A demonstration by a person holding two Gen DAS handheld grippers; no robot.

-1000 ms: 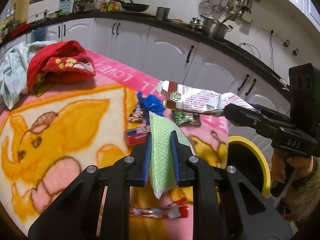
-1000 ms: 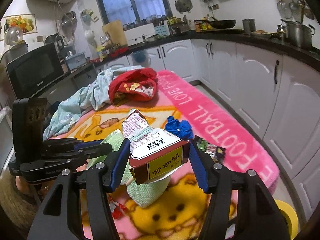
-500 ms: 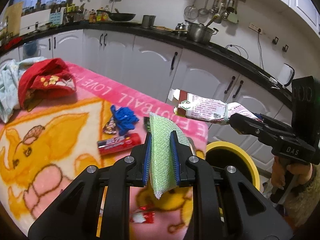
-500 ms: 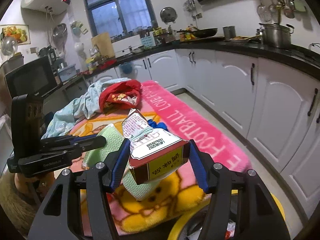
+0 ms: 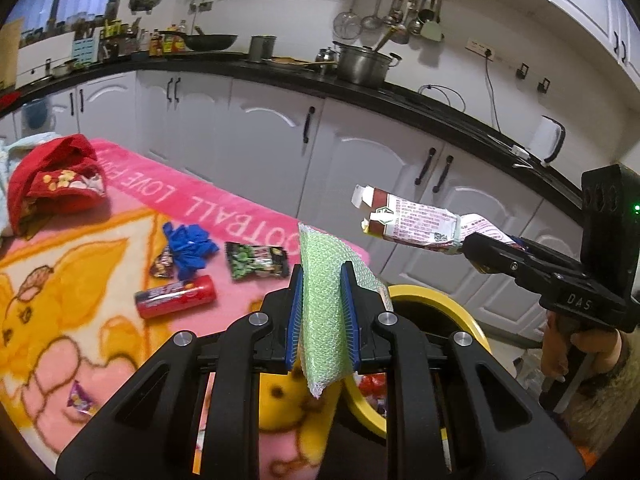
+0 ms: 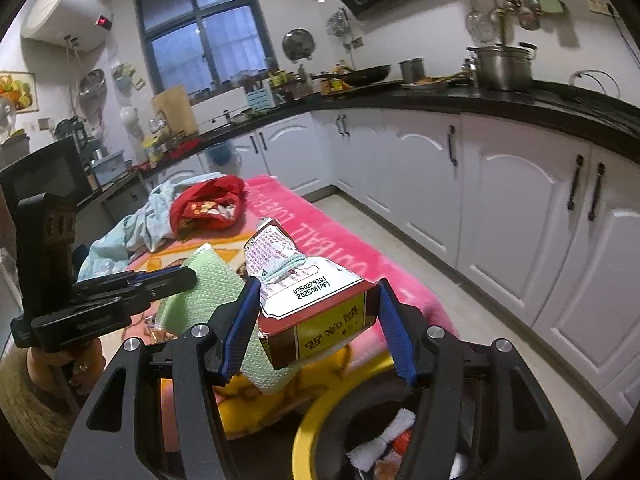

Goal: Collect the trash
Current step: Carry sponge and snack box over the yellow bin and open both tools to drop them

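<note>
My left gripper (image 5: 323, 280) is shut on a green bubble-wrap pouch (image 5: 323, 320) that stands upright between its blue pads. My right gripper (image 6: 316, 304) is shut on a crumpled red, white and yellow carton (image 6: 316, 312). In the left wrist view the carton (image 5: 412, 222) hangs in the air at the right, above the yellow-rimmed bin (image 5: 436, 300). The bin (image 6: 308, 428) lies just below the carton in the right wrist view, with trash inside. The pouch (image 6: 200, 280) and the left gripper (image 6: 188, 278) show at the left there.
On the pink and yellow blanket (image 5: 80, 264) lie a red tube packet (image 5: 176, 296), a blue glove (image 5: 190, 246), a green snack wrapper (image 5: 256, 260), a small purple wrapper (image 5: 82, 398) and a red cloth (image 5: 52, 184). White cabinets (image 5: 360, 168) and a dark counter run behind.
Both grippers have swung right, off the blanket toward the bin, each keeping its load. The bin's yellow rim now sits beneath the carton in the right wrist view.
</note>
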